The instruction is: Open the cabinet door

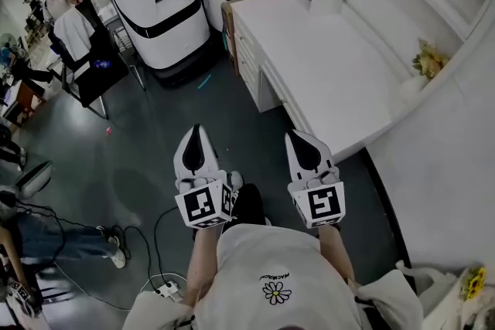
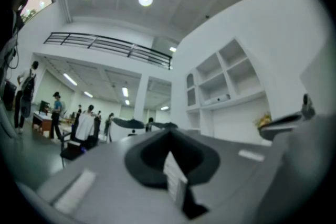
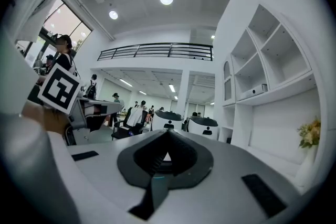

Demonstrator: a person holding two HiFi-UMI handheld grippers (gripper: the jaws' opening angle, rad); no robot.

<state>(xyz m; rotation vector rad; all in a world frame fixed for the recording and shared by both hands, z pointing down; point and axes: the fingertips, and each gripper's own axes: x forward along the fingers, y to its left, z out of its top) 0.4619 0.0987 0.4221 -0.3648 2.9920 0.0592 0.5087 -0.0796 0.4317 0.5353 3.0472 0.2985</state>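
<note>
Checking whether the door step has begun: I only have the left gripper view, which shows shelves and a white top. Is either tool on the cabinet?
Observer: No. In the head view the left tool and right tool are both held over the dark floor, apart from the white cabinet front.
Operator: Which one is nearer to it?
Observer: The right tool. In the head view its tip lies close beside the front edge of the desk top, and no contact shows.
Operator: Is the right tool carrying anything?
Observer: No. The right gripper view shows its jaws together with nothing between them.
</note>
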